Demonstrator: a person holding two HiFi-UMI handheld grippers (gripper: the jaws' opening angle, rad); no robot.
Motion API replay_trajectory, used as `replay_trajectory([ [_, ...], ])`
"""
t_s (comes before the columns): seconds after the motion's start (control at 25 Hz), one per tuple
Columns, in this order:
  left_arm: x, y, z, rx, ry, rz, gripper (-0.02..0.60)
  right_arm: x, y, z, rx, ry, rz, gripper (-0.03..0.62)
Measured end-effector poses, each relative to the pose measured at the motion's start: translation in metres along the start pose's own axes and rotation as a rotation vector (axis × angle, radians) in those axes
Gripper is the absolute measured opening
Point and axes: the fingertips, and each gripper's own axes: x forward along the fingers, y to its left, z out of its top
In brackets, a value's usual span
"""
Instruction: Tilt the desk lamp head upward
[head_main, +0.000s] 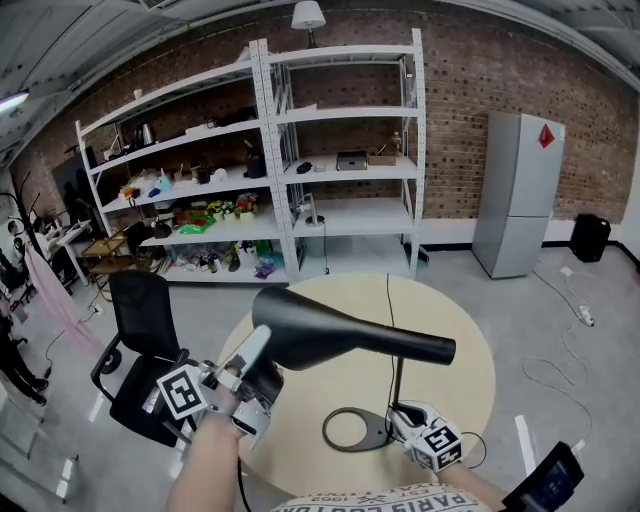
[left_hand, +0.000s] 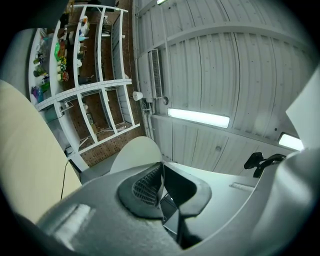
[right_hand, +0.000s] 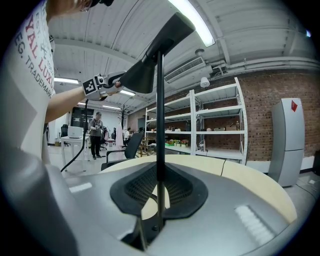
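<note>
A black desk lamp stands on the round beige table (head_main: 455, 345). Its ring base (head_main: 352, 430) lies near the front edge, and its long cone-shaped head (head_main: 335, 335) reaches left from the thin upright stem (head_main: 399, 380). My left gripper (head_main: 260, 362) is shut on the rim of the head's wide end; in the left gripper view that thin rim (left_hand: 161, 175) sits between the pads, with the pale inside of the shade (left_hand: 134, 152) beyond. My right gripper (head_main: 403, 413) is shut on the stem just above the base. The right gripper view shows the stem (right_hand: 160, 125) rising between its jaws to the head (right_hand: 152, 55).
A black office chair (head_main: 145, 310) stands left of the table. White shelving (head_main: 300, 170) with assorted items lines the brick wall, and a grey fridge (head_main: 515, 195) stands at the right. The lamp's cord (head_main: 388, 300) runs across the table. People stand far left.
</note>
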Motion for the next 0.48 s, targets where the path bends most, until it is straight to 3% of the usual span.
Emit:
replay_trajectory([
  [0.48, 0.016, -0.022, 0.002, 0.101, 0.039, 0.020, 0.014, 0.001, -0.002, 0.000, 0.004, -0.005, 0.001, 0.044],
])
